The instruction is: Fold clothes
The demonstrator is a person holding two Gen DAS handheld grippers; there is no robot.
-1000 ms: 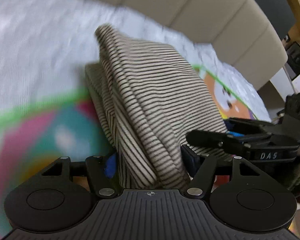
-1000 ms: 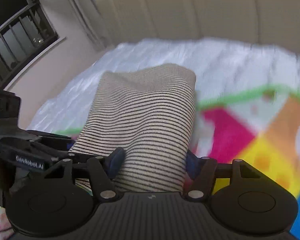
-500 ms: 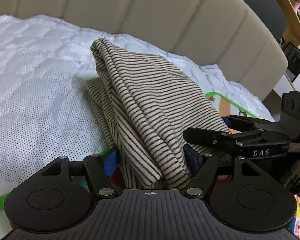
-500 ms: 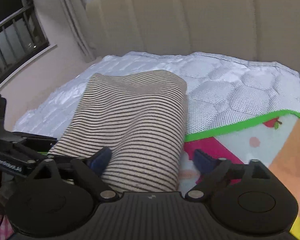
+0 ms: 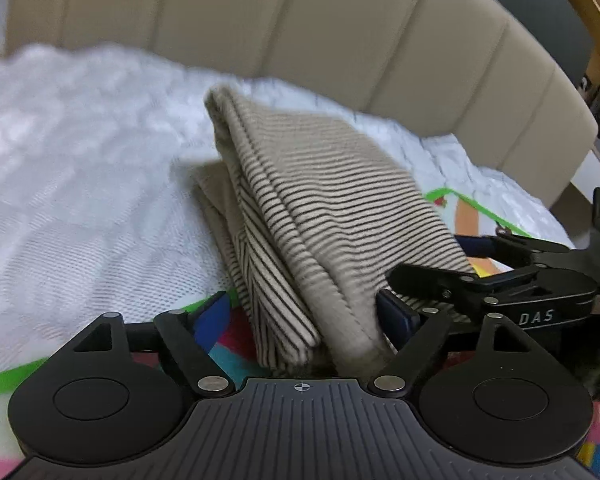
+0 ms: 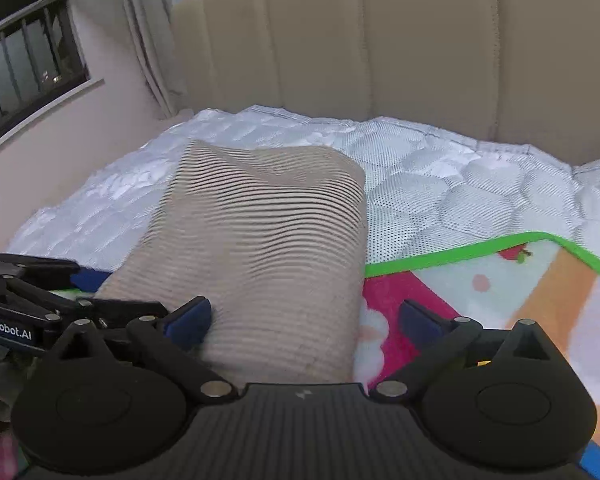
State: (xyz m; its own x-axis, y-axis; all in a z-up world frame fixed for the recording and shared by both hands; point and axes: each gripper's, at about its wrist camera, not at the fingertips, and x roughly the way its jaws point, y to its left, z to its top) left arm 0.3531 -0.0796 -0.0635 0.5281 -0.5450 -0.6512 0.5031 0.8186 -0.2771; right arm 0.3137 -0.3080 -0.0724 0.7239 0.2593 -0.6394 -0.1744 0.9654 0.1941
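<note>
Striped garment (image 6: 260,264) folded, both tongs spread

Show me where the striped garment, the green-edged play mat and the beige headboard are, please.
striped garment (image 6: 260,240): right wrist view, top folded layer.
green-edged play mat (image 6: 500,280): right wrist view, pale panel near border.
beige headboard (image 5: 340,40): left wrist view, padded panel.

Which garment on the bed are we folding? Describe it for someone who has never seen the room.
Start at the beige padded headboard, then drop to the white quilted mattress cover in front of it. Across its edge with the colourful green-bordered play mat lies the folded beige garment with thin dark stripes. It is the only striped cloth here, between both open grippers.
</note>
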